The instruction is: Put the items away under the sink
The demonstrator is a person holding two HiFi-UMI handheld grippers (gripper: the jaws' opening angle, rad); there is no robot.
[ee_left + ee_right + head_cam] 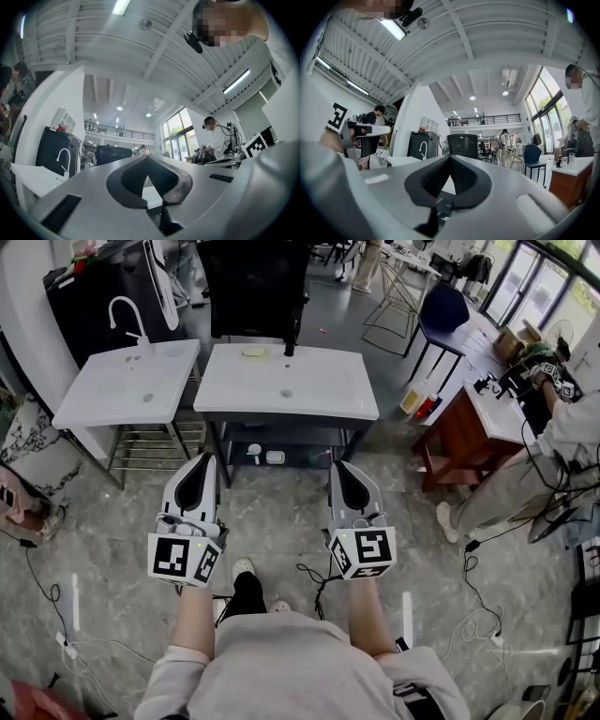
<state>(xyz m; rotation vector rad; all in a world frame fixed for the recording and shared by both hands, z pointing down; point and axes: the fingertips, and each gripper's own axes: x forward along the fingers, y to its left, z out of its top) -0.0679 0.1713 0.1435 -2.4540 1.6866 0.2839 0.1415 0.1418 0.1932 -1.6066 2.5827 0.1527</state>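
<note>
Two sinks stand side by side ahead. The left sink (127, 385) has a faucet (139, 322) at its rear edge, and the right sink (286, 381) is just beside it. A rack (150, 442) sits under the left sink. A shelf (309, 448) under the right sink carries small items (275, 457). A chair (253, 282) stands behind the right sink. A tabletop (492, 413) lies to the right of the sinks, with a person (553, 446) at its far side. The left gripper (208, 460) and right gripper (336, 467) are side by side before the right sink.
</note>
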